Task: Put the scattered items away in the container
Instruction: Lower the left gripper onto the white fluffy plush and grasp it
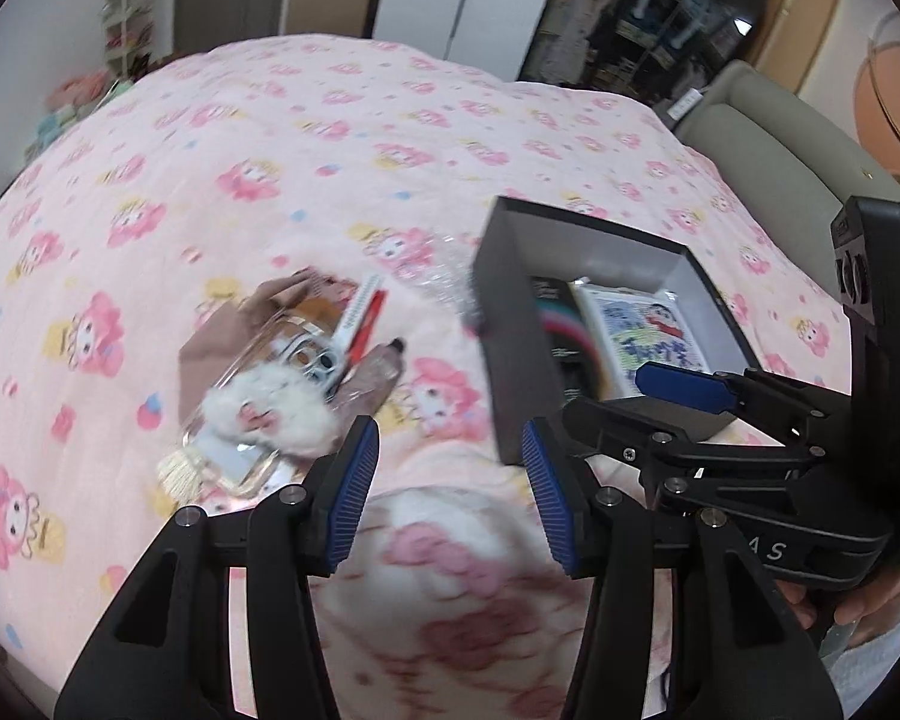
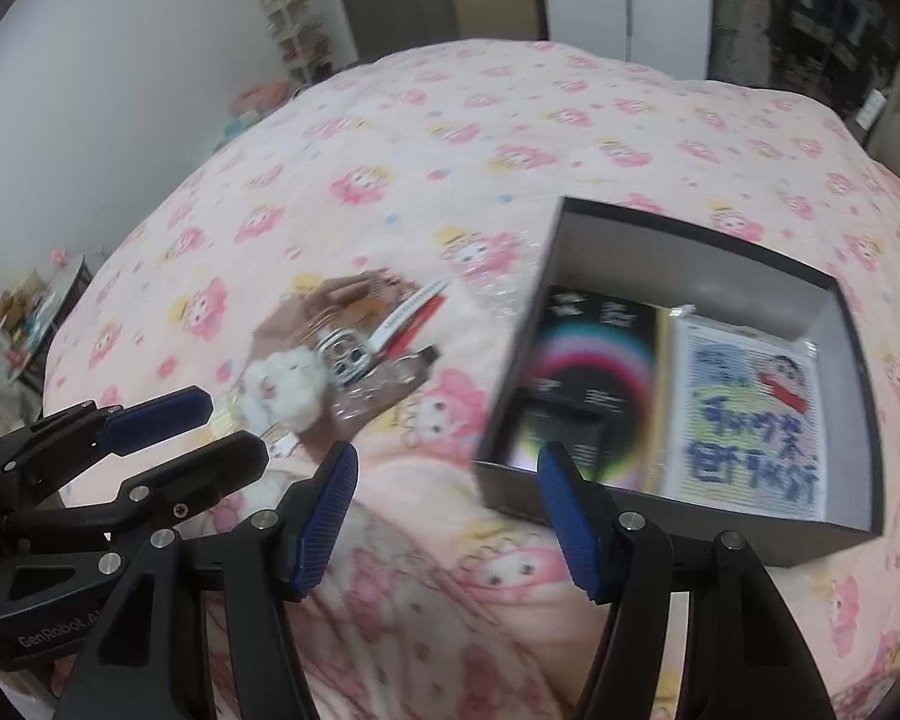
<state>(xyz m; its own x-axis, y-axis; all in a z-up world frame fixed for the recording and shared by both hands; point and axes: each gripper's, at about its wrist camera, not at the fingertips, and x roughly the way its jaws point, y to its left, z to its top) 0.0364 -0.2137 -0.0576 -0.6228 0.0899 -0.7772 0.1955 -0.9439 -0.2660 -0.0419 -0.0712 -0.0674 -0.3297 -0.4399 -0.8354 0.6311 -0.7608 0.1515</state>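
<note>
We see the scattered items as one small heap [image 1: 294, 372] on the pink patterned bed [image 1: 330, 138], to the left of the dark box [image 1: 513, 354]: a white-and-red strip [image 1: 363, 315] with its long axis slanting up to the right, a fluffy white toy [image 1: 270, 414] and a clear packet [image 1: 240, 456] beneath. The box is open-topped, with a black booklet [image 2: 588, 372] and a cartoon card [image 2: 750, 414] flat inside, long sides running away from us. Our left claw [image 1: 450, 492] and right claw [image 2: 447, 516] both hang released above the bedding, nothing between their blue pads.
</note>
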